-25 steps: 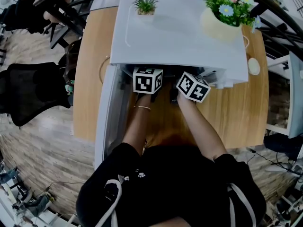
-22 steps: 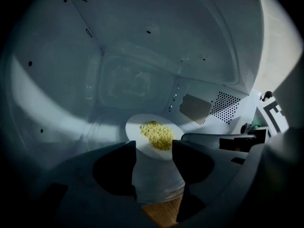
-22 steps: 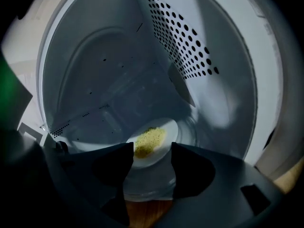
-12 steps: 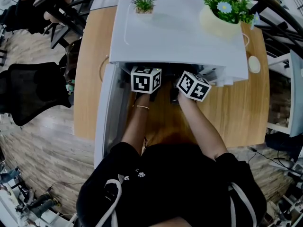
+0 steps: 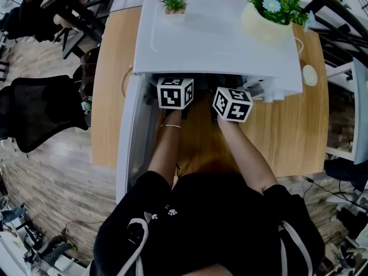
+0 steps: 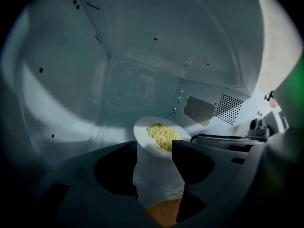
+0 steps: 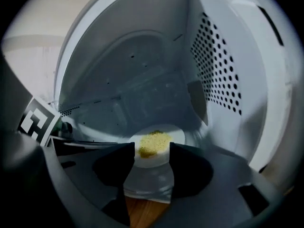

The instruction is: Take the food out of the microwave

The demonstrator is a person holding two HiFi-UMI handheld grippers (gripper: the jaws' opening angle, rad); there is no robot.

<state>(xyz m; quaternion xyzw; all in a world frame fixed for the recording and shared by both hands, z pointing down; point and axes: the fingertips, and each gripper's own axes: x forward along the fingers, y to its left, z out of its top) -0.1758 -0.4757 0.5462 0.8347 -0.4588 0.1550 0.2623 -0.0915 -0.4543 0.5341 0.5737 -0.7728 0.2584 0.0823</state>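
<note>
on the floor of the microwave (image 5: 213, 39), about midway between its side walls, sits a white plate (image 6: 142, 128) with a heap of yellow food (image 6: 160, 136) at its centre. the microwave stands on a wooden table (image 5: 112, 68) with its door (image 5: 129, 137) swung open at the left side. both grippers reach into the open front, side by side. the left gripper (image 6: 154, 151) has its jaws apart at a middling gap, and the plate shows in that gap just beyond the tips. the right gripper (image 7: 151, 151) is likewise parted, with the plate framed between its jaws. whether any jaw touches the rim cannot be told. on the microwave's top, a small green plant (image 5: 175, 3) stands near the far left corner and a flower pot (image 5: 267, 16) near the far right corner.
</note>
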